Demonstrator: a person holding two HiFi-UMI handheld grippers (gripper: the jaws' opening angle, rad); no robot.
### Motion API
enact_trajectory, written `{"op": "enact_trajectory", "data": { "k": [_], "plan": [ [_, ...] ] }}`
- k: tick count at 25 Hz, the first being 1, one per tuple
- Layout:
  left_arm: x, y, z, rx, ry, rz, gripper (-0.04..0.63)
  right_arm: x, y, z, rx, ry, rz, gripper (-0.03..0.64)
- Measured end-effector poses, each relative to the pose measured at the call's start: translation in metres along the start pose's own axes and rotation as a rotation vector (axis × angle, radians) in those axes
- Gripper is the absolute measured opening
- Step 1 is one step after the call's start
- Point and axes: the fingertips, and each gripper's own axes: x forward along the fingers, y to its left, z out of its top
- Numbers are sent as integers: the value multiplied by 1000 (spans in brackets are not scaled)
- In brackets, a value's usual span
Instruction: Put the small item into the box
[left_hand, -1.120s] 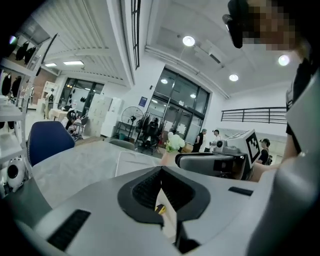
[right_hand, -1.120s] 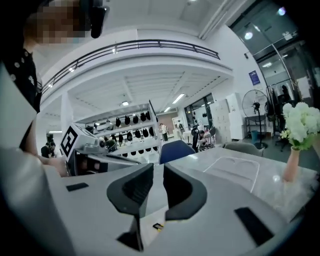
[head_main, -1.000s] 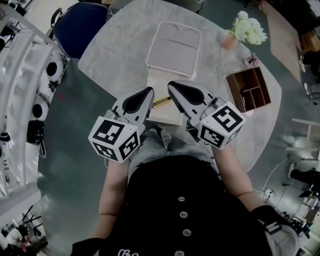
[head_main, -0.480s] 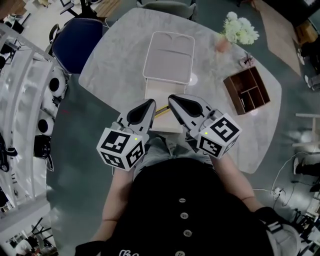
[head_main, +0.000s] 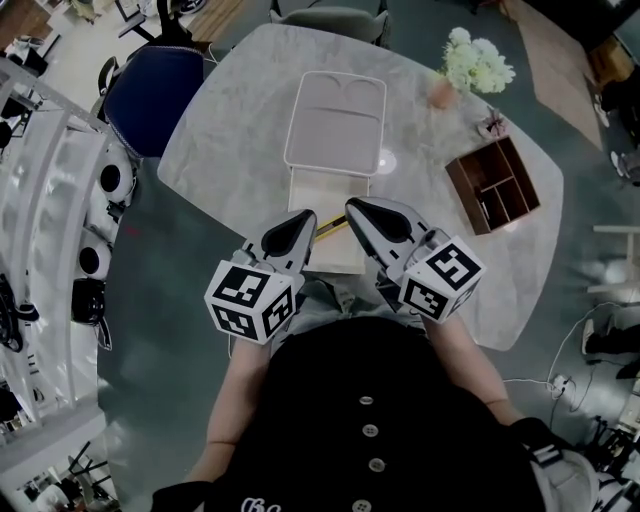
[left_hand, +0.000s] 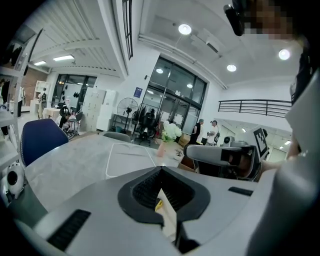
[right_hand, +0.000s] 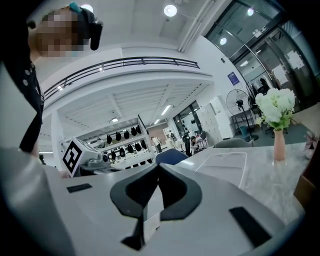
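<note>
seeing left gripper (head_main: 308, 216) and right gripper (head_main: 353, 206) pinched together, empty. open one wide, straddle yellow item (head_main: 331, 228) by box (head_main: 322, 192), clamp mid-length, lift slow.

Table (head_main: 230, 150): grey marbled top, rounded. Set on it are an open pale box (head_main: 325, 195) at the near edge, a vase (head_main: 440, 92) of white flowers, and a wooden tray (head_main: 463, 192) at the right.

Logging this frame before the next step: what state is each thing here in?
Left claw: shut, empty.
Right claw: shut, empty.
Yellow stick: lying on beige box, unheld.
White tray: flat, empty.
Flower vase: upright.
Wooden organiser: compartments look empty.
</note>
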Motion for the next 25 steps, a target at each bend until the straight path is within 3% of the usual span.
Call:
{"op": "enact_trajectory", "data": {
  "k": [9,20,25],
  "plan": [
    [9,-4,-11,0,38,-4,17,-1,-10,-20,9,85,-7,3],
    [8,-8,-24,-9,76,-9,17,-7,-8,-27,77,86,17,2],
    [6,-7,-25,-17,66,-4,17,-6,-4,-30,57,99,34,2]
  ]
}}
